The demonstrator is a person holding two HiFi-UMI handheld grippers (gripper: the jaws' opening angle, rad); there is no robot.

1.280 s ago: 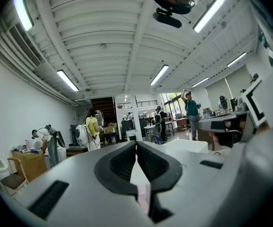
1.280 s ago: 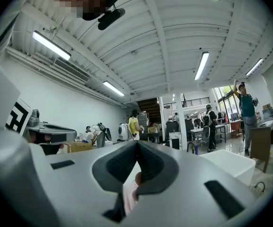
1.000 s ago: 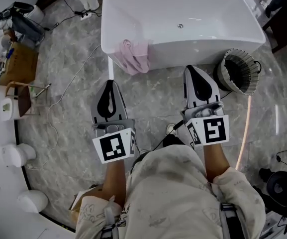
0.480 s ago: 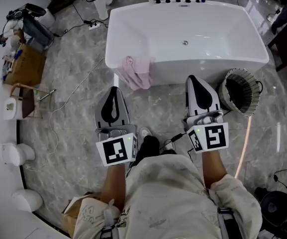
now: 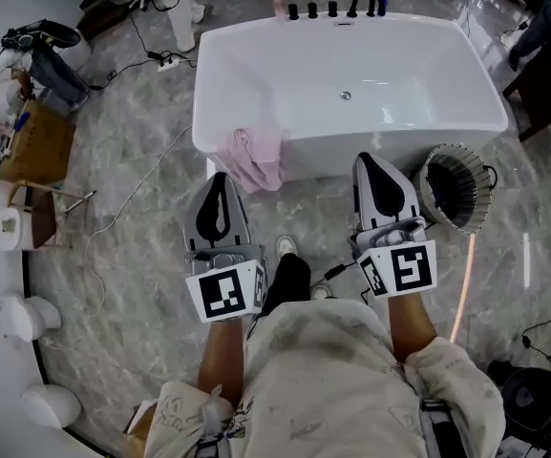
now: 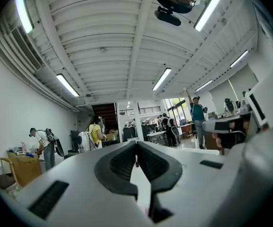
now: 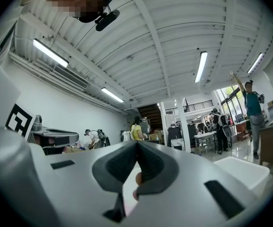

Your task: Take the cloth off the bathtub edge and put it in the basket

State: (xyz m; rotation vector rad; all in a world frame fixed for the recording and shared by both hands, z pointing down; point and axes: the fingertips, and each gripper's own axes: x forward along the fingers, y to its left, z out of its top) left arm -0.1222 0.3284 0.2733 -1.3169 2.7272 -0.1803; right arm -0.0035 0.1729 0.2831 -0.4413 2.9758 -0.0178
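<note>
Head view puts the pink cloth [image 5: 253,156] draped over the near rim of the white bathtub [image 5: 390,143], towards its left corner, with most of it hanging down the outer wall in loose folds and a smaller bunch lying on top of the rim. It looks like a thin, soft towel: light, limp, likely to sag and trail once lifted, and not slippery or fragile. The bunched part on top of the rim seems the best place to pinch, since a fold there gives the pads several layers to bite. The left gripper [image 5: 220,181] hangs just short of the cloth's lower hem, slightly to its left. In the left gripper view its jaws meet at the tips with nothing between them. The right gripper [image 5: 375,160] is near the tub wall, between the cloth and the woven basket [image 5: 429,194]. In the right gripper view its jaws also meet at the tips; a small pinkish patch shows through the slit below them, and I cannot tell what it is, though it looks like background, not something held. The basket stands on the floor just beside the tub's right corner, its mouth open upward and dark inside. The marble floor [image 5: 141,246] between cloth and basket is open, though a thin cable [image 5: 127,194] crosses it at left. The hard tub edge is the thing to keep jaw tips off.
</note>
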